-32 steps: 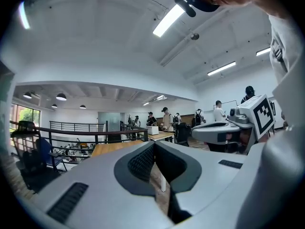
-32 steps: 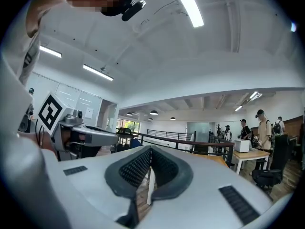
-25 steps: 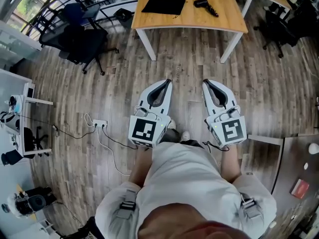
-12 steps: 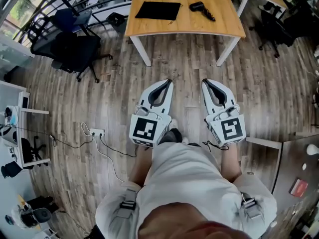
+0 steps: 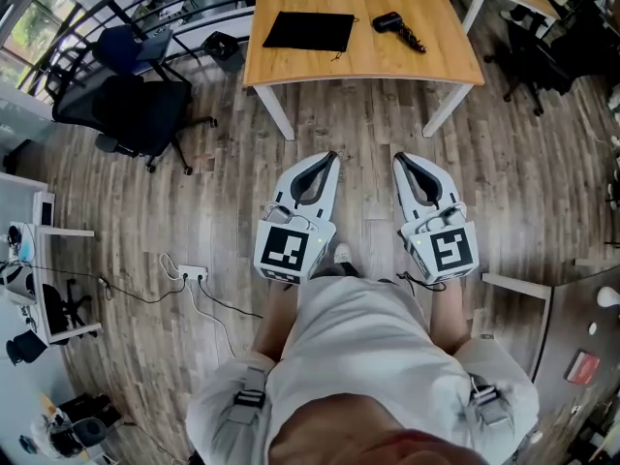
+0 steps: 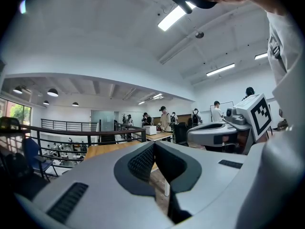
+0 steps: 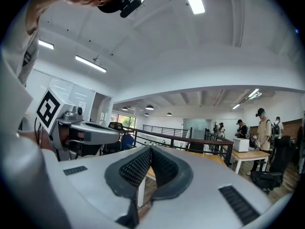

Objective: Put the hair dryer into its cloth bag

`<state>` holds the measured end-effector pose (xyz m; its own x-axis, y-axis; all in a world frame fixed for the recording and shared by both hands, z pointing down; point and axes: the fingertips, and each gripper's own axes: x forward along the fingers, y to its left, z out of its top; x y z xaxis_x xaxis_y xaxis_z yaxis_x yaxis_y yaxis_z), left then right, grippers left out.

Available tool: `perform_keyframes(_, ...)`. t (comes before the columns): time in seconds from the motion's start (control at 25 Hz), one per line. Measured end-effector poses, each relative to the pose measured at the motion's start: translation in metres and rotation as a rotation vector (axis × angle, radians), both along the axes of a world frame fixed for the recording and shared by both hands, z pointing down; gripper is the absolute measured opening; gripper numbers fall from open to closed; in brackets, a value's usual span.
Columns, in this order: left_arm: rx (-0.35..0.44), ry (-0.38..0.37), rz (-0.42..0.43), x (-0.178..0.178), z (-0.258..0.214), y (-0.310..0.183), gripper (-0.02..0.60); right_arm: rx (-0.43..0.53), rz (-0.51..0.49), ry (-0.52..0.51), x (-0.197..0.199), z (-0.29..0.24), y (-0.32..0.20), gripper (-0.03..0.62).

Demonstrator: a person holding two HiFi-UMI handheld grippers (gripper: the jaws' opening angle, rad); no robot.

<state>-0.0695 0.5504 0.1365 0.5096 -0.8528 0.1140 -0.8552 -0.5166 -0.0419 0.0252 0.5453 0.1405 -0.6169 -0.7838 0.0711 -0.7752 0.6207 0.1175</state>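
A black cloth bag [image 5: 310, 30] lies flat on the left half of a wooden table [image 5: 436, 61] at the top of the head view. The black hair dryer [image 5: 399, 29] lies to its right on the same table. Both grippers are held side by side over the wood floor, well short of the table and pointing toward it. My left gripper [image 5: 329, 157] is shut with nothing between its pads [image 6: 143, 162]. My right gripper [image 5: 400, 159] is likewise shut and empty, pads [image 7: 138, 166] meeting. The table top [image 6: 107, 149] shows past the left jaws.
Black office chairs [image 5: 136, 105] stand left of the table, another chair [image 5: 542, 51] to its right. A power strip with cables [image 5: 194, 274] lies on the floor at the left. A railing [image 7: 190, 142] and several people [image 6: 164, 118] are far behind the table.
The table with the bag and dryer has come closer and lower in the head view as the person walks toward it. Both grippers keep their pose and stay shut.
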Motion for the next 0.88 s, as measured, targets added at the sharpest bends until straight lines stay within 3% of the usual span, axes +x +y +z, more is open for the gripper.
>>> perform_keyframes(0.4,-0.001,0.01,0.018,-0.023,-0.001,-0.035,0.019,-0.002,0.023,-0.001,-0.025,-0.002,-0.03,0.021)
perform_keyframes(0.88,-0.024,0.012,0.039,-0.01,0.006,-0.071,0.018,-0.028,0.043,-0.001,-0.014,0.006,-0.067,0.021)
